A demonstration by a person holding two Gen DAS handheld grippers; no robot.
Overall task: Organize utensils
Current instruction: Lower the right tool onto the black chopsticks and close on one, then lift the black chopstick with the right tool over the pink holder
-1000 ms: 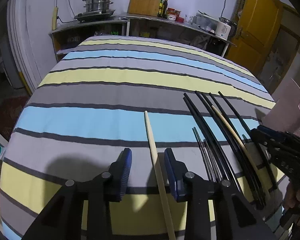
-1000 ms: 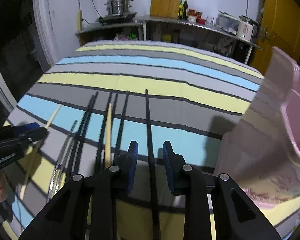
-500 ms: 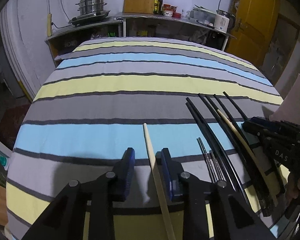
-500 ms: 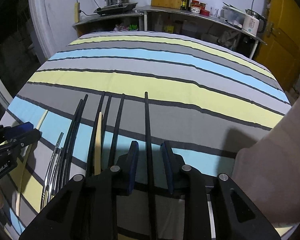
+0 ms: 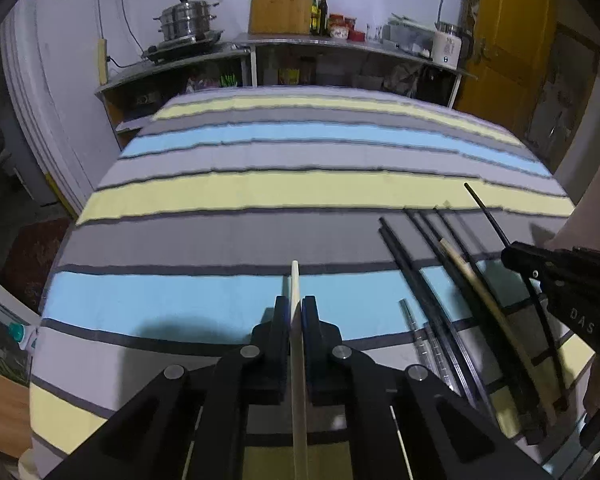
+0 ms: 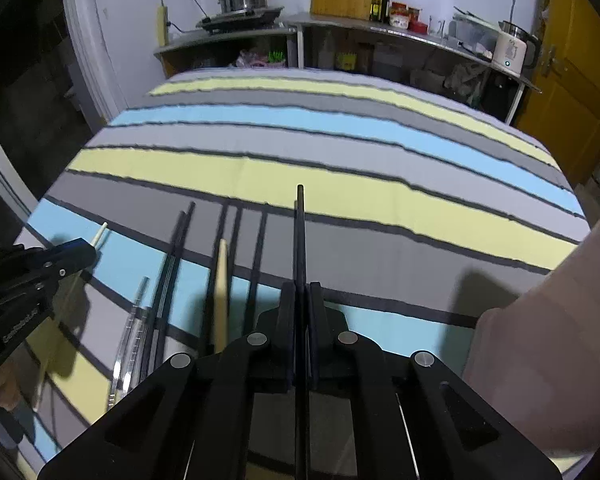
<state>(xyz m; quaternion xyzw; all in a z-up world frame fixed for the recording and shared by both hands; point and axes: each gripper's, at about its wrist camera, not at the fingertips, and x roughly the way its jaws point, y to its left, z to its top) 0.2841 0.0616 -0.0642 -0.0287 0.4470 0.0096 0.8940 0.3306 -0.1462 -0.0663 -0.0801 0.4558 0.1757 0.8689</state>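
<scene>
The left tool [image 5: 296, 312] had just been closing and was clamped on a pale wooden chopstick [image 5: 297, 344], its blue-padded fingers [image 5: 309, 316] pressed against the stick on both sides; the stick's far tip reached past the pads over the blue band of a striped cloth in grey, yellow and blue [image 5: 260, 192] that covered the worktop; the right tool [image 6: 299, 300] had likewise just been closing and gripped a thin black chopstick [image 6: 300, 236], which ran straight out between the pads, its far end above the yellow stripe, apparently raised off the cloth; between the two tools lay the rest of the utensils in a loose row on the cloth: several black chopsticks [image 6: 180, 248], a second pale wooden chopstick [image 6: 221, 288] among them, and a pair of shiny metal chopsticks [image 6: 134, 328] nearest the left tool; in the right wrist view the left tool showed at the left edge with a person's fingertips [image 6: 0, 390] under it; a pale pink container [image 6: 540, 352] rose at the right, blurred; a wooden chopping board [image 5: 282, 0] and a steel steamer pot [image 5: 186, 20] stood on the counter beyond.
</scene>
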